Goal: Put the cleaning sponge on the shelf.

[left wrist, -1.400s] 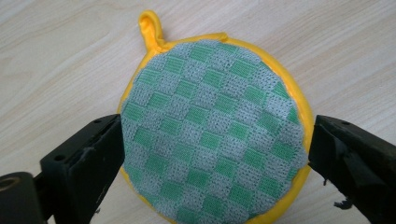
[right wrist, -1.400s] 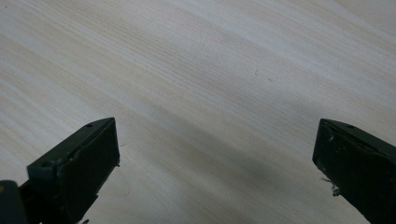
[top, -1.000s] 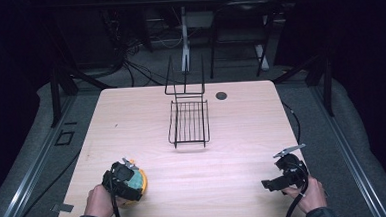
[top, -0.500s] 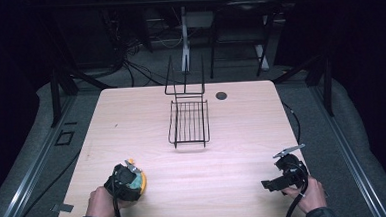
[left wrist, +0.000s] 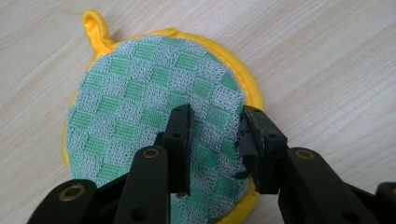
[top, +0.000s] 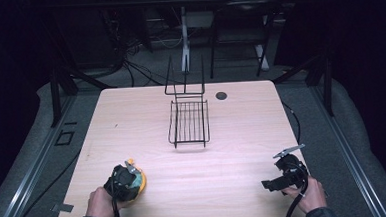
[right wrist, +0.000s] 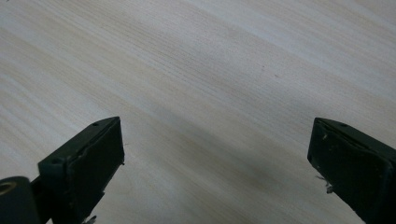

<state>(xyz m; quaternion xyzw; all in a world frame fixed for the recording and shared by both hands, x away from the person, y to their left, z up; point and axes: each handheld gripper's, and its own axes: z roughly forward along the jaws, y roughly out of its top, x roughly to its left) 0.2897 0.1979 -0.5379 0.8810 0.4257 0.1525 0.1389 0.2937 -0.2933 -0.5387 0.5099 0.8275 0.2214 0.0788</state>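
A round pot holder (left wrist: 140, 102), green and grey checked with a yellow rim and a loop, lies flat on the wooden table (top: 242, 136) near its front left corner (top: 141, 181). My left gripper (left wrist: 215, 140) points down onto it. Its jaws have just been closing: one fingertip (left wrist: 180, 135) rests on the checked cloth, the other stands at the yellow edge, and a strip of cloth lies in the gap. In the high view a hand holds this gripper (top: 127, 178) over the pot holder. My right gripper (right wrist: 217, 163) is wide open above bare wood at the front right (top: 267, 184).
A black wire rack (top: 189, 122) with an upright back stands at the middle far part of the table. A small dark disc (top: 221, 95) lies just right of it. Cables trail from both grippers over the front edge. Dark floor and stands surround the table.
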